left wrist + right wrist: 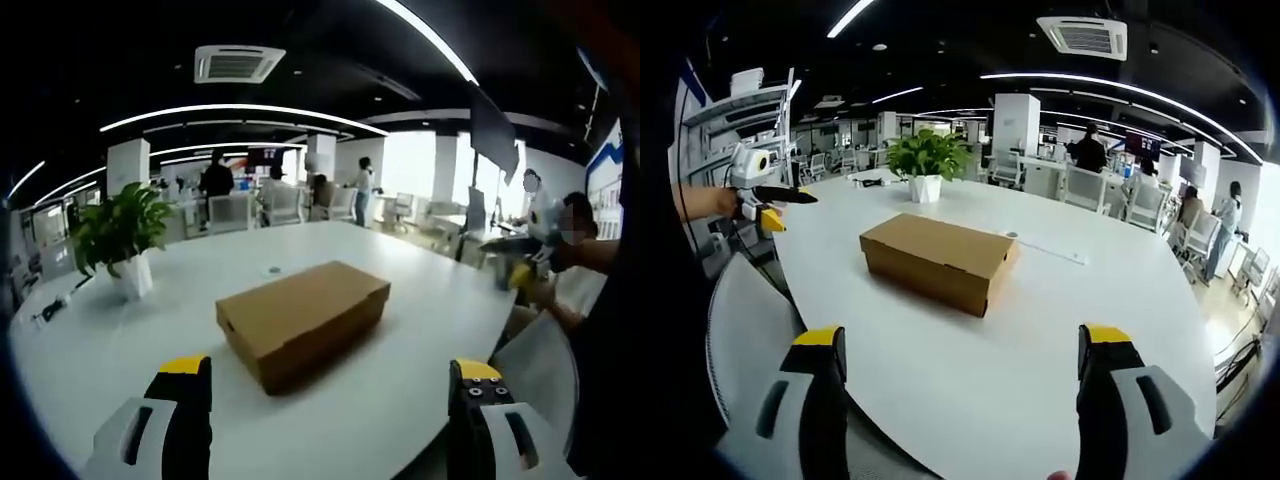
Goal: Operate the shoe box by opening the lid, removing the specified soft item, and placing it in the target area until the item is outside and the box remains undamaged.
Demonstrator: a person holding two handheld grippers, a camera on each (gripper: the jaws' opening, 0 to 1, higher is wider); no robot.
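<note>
While the lid is not yet lifted, the scene reads left to right as follows.

Potted plant: a leafy potted plant [122,240] in a white pot stands toward the far left of the round white table [400,400], well apart from the box, so it should not hinder the lid's swing.

Left gripper: the left gripper [330,385] hangs over the table's near edge with its yellow-tipped jaws wide apart, nothing between them. I judge it is held this way to line up on the box before any contact.

Shoe box: the brown cardboard shoe box [303,318] lies flat near the middle of the table, set at an angle, its lid [300,300] closed and seated all round. The soft item is presumably inside; it cannot be seen. The central spot leaves bare table on every side for setting the item down.

Right gripper: in its own view the right gripper [962,350] also has its jaws spread, gripping nothing, pointed at the shoe box [938,260] from the opposite side, near but not touching. Approaching from both sides likely lets one gripper steady the base while the other raises the lid.

Risk: thin cardboard may crease if pinched hard, so a light hold at the lid's rim seems wise.

Background: chairs, desks and people stand well beyond the table, clear of the work.
</note>
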